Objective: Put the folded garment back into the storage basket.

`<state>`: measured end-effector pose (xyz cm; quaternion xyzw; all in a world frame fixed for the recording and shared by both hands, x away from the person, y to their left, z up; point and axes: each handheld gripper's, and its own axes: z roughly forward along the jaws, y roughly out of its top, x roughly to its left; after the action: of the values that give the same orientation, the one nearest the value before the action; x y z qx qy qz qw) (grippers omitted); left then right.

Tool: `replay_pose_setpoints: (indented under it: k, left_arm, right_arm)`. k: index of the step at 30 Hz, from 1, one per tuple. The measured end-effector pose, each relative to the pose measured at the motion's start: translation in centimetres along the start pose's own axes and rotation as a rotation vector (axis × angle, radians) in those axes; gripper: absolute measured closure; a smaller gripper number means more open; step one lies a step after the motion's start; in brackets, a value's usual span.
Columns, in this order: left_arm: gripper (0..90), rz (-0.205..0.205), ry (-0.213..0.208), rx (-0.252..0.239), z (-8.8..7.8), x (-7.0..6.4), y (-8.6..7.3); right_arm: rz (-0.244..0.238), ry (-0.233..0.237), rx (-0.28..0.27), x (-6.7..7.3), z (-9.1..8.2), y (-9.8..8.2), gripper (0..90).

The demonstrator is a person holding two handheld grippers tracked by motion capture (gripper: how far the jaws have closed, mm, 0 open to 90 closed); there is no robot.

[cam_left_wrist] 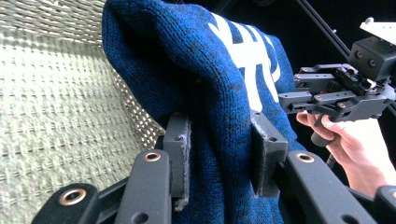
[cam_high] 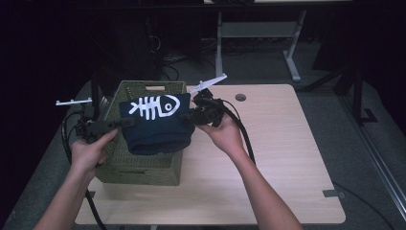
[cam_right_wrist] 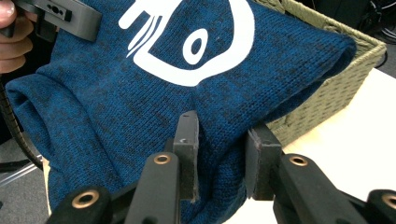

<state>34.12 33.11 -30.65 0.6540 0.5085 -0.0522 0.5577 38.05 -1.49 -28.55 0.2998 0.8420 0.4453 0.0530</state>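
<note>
A folded dark blue knitted garment (cam_high: 155, 122) with a white fish-skeleton print hangs above an olive woven basket (cam_high: 143, 165), held from both sides. My left gripper (cam_high: 125, 123) is shut on the garment's left edge; in the left gripper view the thick fold (cam_left_wrist: 219, 140) is pinched between both pads. My right gripper (cam_high: 189, 116) is shut on its right edge, and the right gripper view shows the blue knit (cam_right_wrist: 219, 149) squeezed between its jaws, with the basket (cam_right_wrist: 322, 93) behind. The other gripper (cam_left_wrist: 336, 95) and its hand appear in the left gripper view.
The basket stands on the left part of a light wooden table (cam_high: 277, 158). A small round hole (cam_high: 240, 97) sits near the table's far edge. Cables (cam_high: 244, 134) trail from both grippers. Table legs and dark floor lie beyond.
</note>
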Motion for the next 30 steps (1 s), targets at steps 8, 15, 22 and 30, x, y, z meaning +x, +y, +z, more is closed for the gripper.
replay_pose_setpoints:
  k: [8, 15, 22, 30]
  left_arm:
    - [64.7, -0.017, 0.016, -0.004, -0.8, 1.0, 0.1]
    - [64.7, -0.045, 0.036, -0.013, -1.5, 2.1, 0.0]
    - [64.6, -0.066, 0.052, -0.025, -2.0, 3.0, -0.1]
    - [64.6, -0.086, 0.075, -0.033, -2.3, 4.0, 0.1]
  right_arm:
    - [-0.002, 0.013, -0.004, 0.3, 1.3, 0.5, 69.6]
    - [-0.003, 0.029, -0.002, 0.8, 2.4, 0.7, 69.6]
    - [0.001, 0.037, -0.012, 1.4, 3.3, 0.8, 69.6]
    - [0.012, 0.046, -0.012, 1.6, 4.7, 0.9, 69.6]
